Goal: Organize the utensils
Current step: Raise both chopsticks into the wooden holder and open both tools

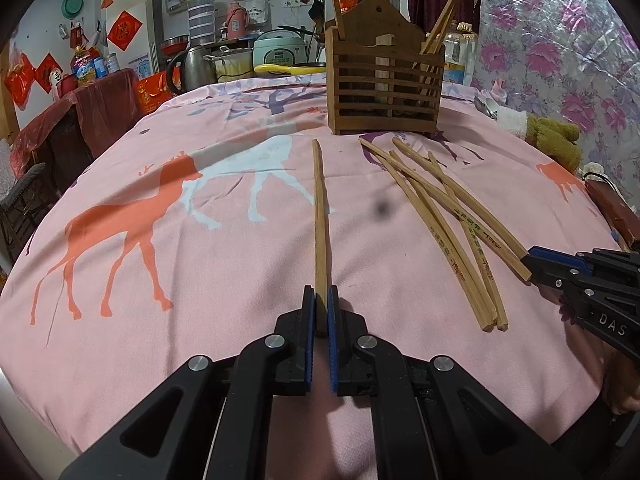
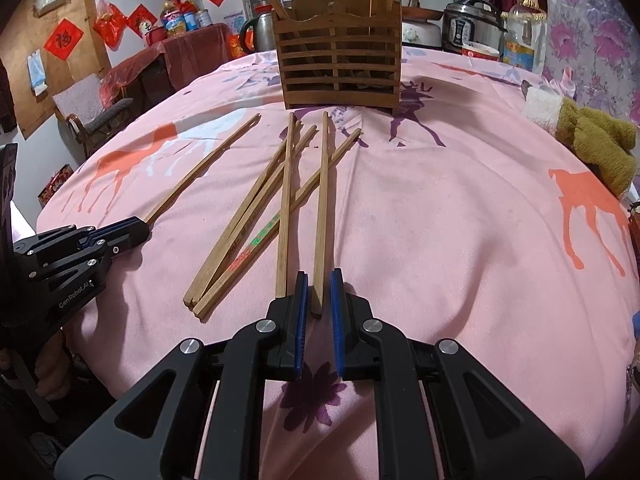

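Slippage is the risk: each gripper, left gripper [image 1: 321, 300] and right gripper [image 2: 319, 286], clamps only a chopstick's near tip, so chopsticks [image 1: 320, 216] [image 2: 321, 208] may pivot before the far holder [image 1: 384, 76].

the left gripper [image 1: 321, 300], black with blue pads, is clamped on the near end of a single brown wooden chopstick [image 1: 319, 216] that lies pointing away across the pink deer-print tablecloth [image 1: 168, 248]. to its right a loose heap of wooden chopsticks [image 1: 444, 216] lies crossed on the cloth. the right gripper [image 1: 530, 266] grips the near end of one of them. beyond stands a slatted brown wooden utensil holder [image 1: 384, 88] with chopsticks upright inside.
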Demonstrator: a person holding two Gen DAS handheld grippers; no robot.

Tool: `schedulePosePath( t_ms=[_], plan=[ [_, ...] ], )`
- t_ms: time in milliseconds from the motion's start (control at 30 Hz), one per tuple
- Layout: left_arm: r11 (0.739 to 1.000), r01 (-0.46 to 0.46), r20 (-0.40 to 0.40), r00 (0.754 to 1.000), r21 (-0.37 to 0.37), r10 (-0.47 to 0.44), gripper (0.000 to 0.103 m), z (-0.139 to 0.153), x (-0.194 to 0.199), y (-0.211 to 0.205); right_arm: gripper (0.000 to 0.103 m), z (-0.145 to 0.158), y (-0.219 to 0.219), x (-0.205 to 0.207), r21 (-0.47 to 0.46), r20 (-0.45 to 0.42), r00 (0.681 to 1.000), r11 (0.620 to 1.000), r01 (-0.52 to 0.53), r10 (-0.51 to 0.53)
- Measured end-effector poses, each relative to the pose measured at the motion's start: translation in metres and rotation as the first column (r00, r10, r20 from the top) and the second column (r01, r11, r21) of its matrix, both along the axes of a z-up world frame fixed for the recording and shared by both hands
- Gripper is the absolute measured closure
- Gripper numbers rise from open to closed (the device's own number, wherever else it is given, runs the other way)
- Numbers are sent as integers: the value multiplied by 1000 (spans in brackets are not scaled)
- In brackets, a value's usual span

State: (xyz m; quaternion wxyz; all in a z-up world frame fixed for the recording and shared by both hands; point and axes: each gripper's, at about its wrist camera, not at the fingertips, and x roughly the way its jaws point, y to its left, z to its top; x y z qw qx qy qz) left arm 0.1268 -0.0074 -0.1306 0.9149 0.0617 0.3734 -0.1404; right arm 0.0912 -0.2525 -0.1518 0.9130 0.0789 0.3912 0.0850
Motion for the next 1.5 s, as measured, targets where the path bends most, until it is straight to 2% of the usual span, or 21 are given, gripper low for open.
schedulePosePath(
  t_ms=[233, 367, 600, 900, 1133, 1333, 1500],
  plan=[
    [1000, 3, 21, 1000, -6, -3, 97, 16, -7, 0, 98, 20, -11, -10, 4, 76, 996, 999, 40, -40],
    [1000, 0, 39, 999, -17, 0, 97, 39, -9, 0, 98, 46, -23, -13, 12, 139, 987, 997, 74, -75],
    [1000, 21, 124, 992, -8, -20, 97, 90, -8, -6, 97, 100, -44, -15, 54, 259, 958, 992, 110, -121],
    [995, 74, 145, 987, -69, -63, 97, 148, 7, -10, 97, 137, -61, -14, 109, 309, 941, 988, 110, -139],
    [988, 129, 153, 982, -87, -114, 97, 183, 24, -22, 97, 162, -60, -7, 96, 359, 924, 990, 101, -129],
    [983, 161, 204, 969, -85, -141, 97, 217, 38, -34, 98, 187, -54, 9, 75, 408, 906, 993, 94, -117],
    [979, 179, 289, 946, -94, -146, 97, 258, 56, -46, 97, 218, -54, 25, 66, 466, 876, 992, 106, -125]
  ],
)
